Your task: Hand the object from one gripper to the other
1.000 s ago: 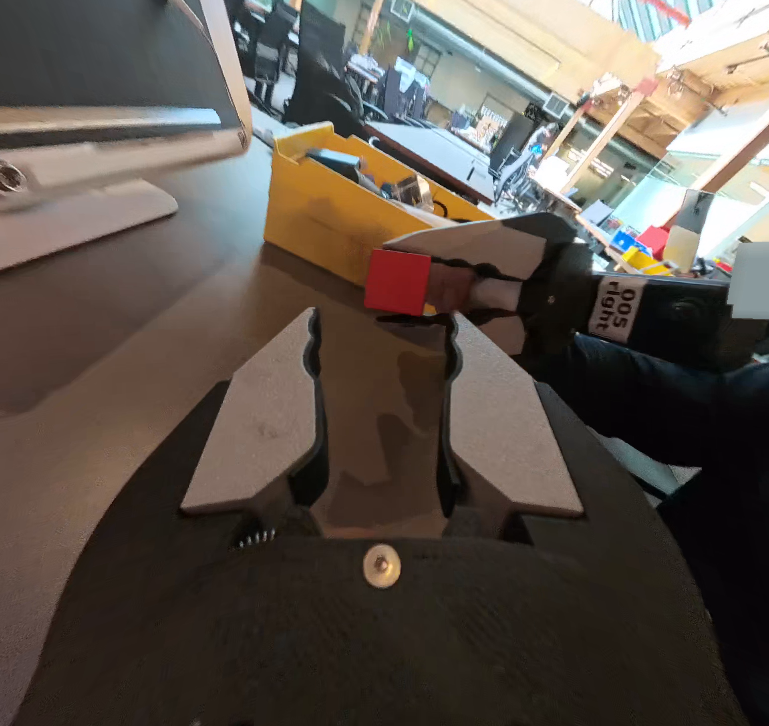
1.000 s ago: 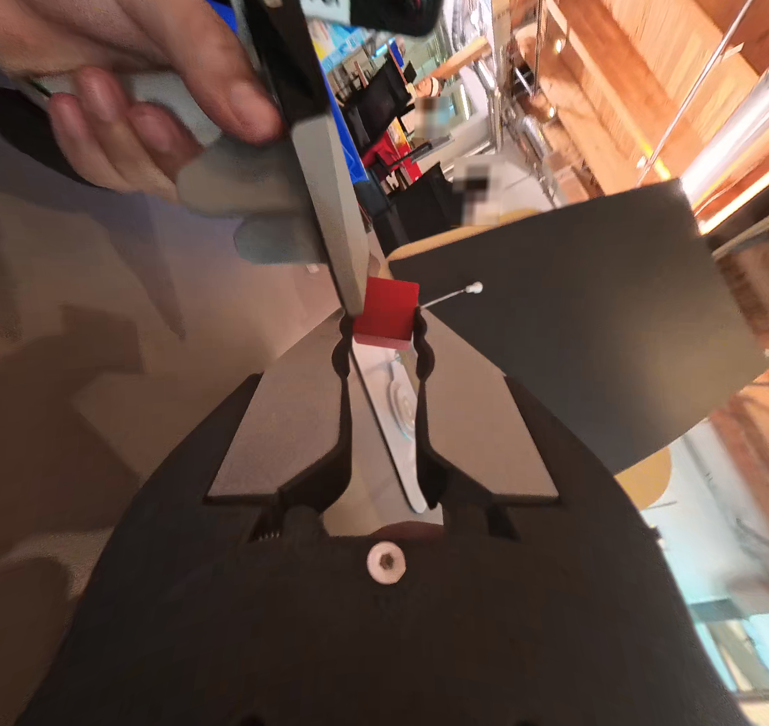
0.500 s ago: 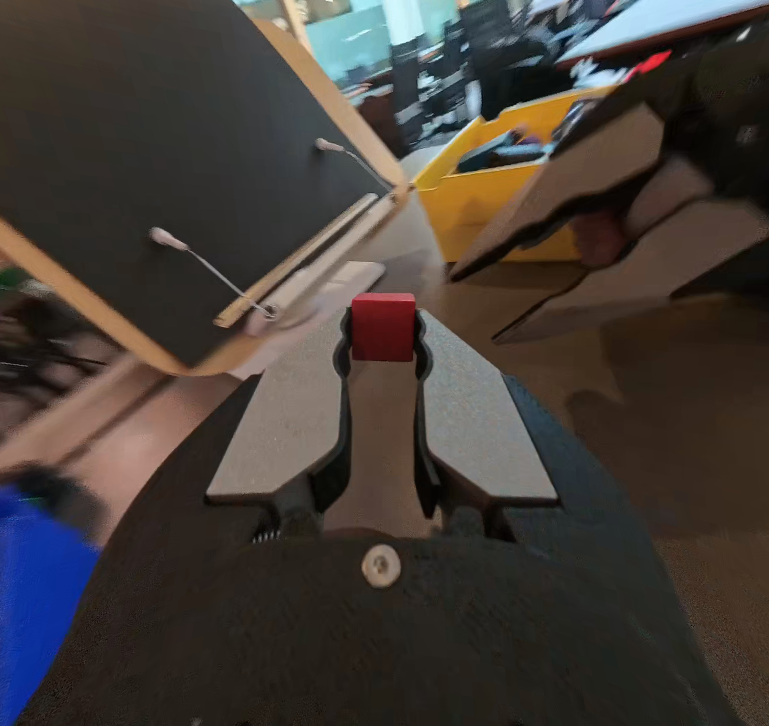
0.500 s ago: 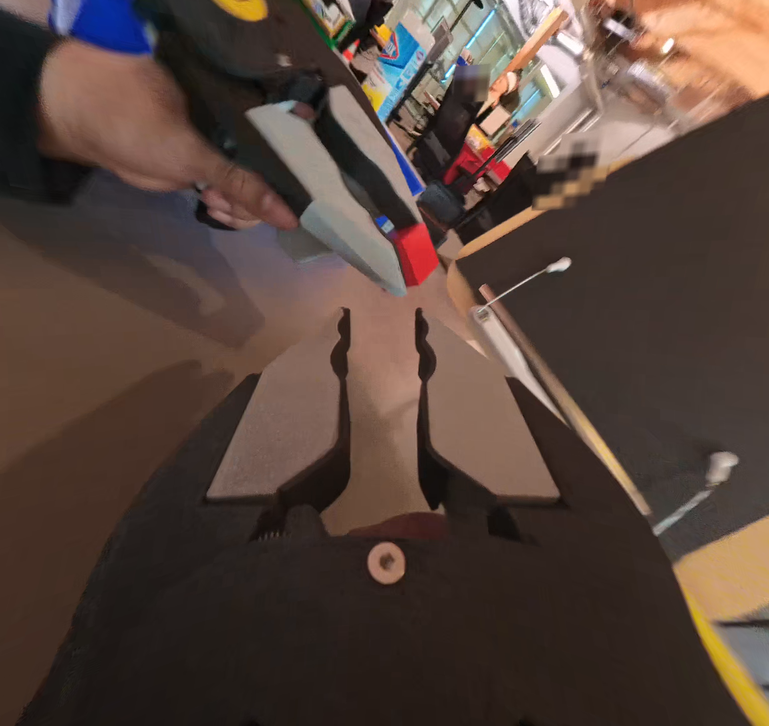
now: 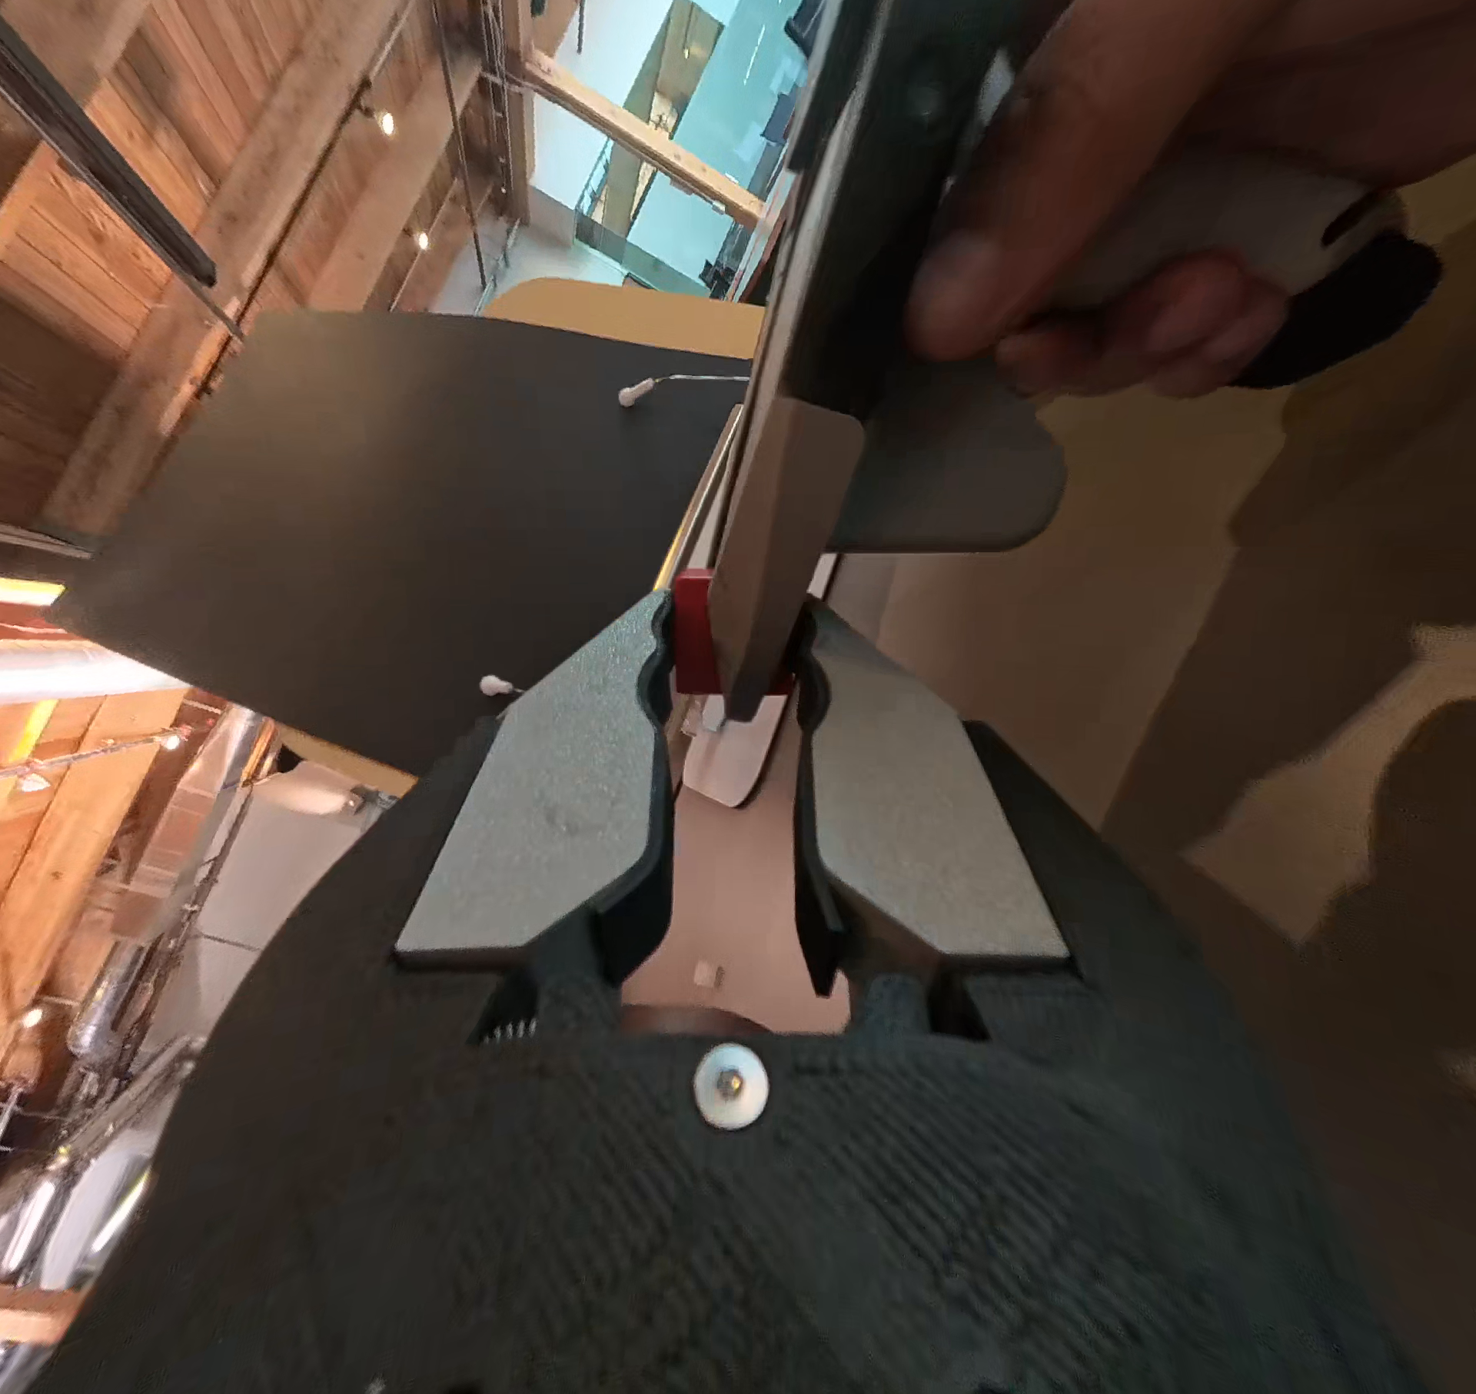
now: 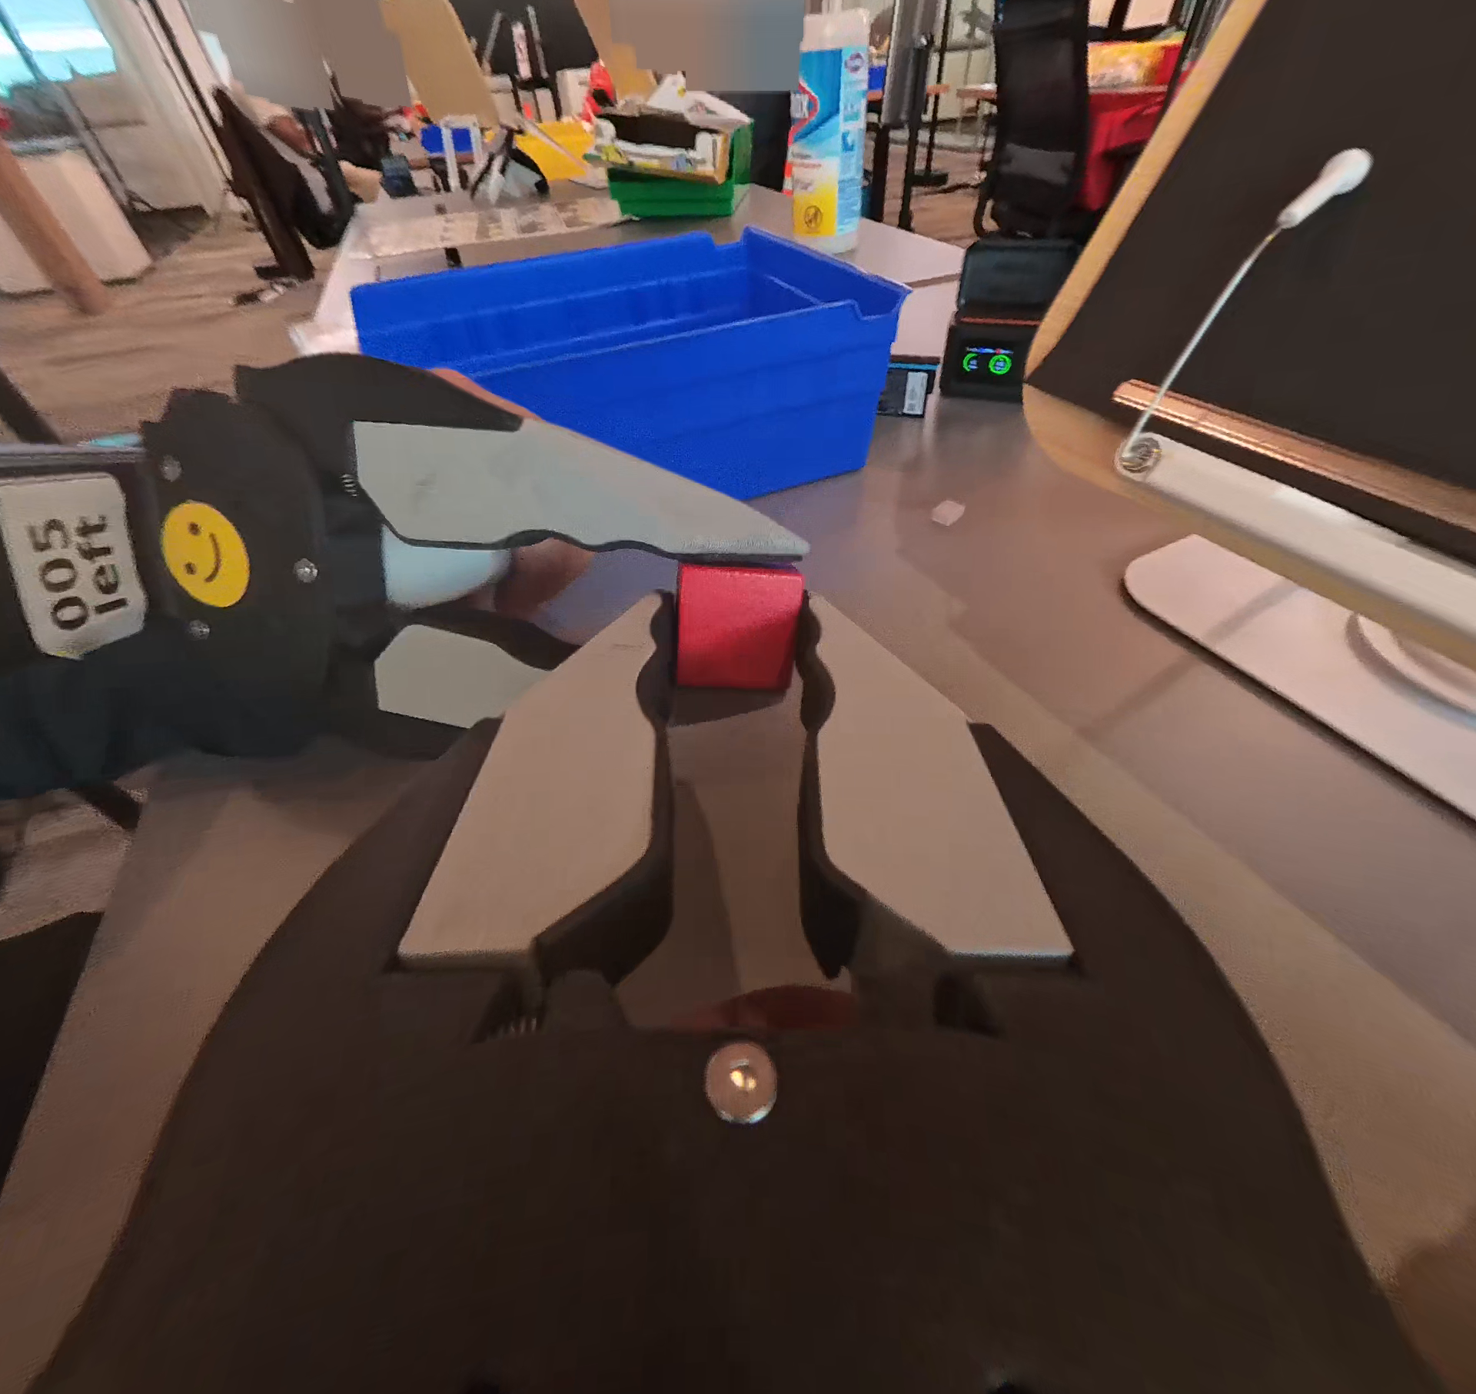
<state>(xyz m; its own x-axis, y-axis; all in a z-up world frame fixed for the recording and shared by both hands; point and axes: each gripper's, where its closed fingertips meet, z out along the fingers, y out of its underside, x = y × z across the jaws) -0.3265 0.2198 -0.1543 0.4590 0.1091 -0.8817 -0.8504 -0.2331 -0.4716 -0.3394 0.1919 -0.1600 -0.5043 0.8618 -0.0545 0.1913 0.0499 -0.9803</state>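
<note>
A small red cube (image 6: pixel 739 625) sits between the fingertips of my right gripper (image 6: pixel 733 621), which touch its two sides. The left gripper comes in from the left, and its upper finger (image 6: pixel 559 493) lies flat on the cube's top; its lower finger is hidden. In the left wrist view the cube (image 5: pixel 693 637) is pinched between the tips of my left gripper (image 5: pixel 735 637). The right gripper's finger (image 5: pixel 767 557) crosses in front of it. Both grippers hold the cube at right angles, above the grey table (image 6: pixel 998 557).
A blue bin (image 6: pixel 639 349) stands on the table behind the cube. A black board on a metal stand (image 6: pixel 1278 237) is at the right, its base (image 6: pixel 1278 637) close by. A small device with a lit screen (image 6: pixel 986 361) sits beside the bin. A hand (image 5: pixel 1118 197) holds the right gripper. Less than 4 cm separates the two grippers' tips.
Half a second ago the left gripper alone held the cube, with the right gripper open and apart. Now the right gripper has come in crosswise and grips the cube too.
</note>
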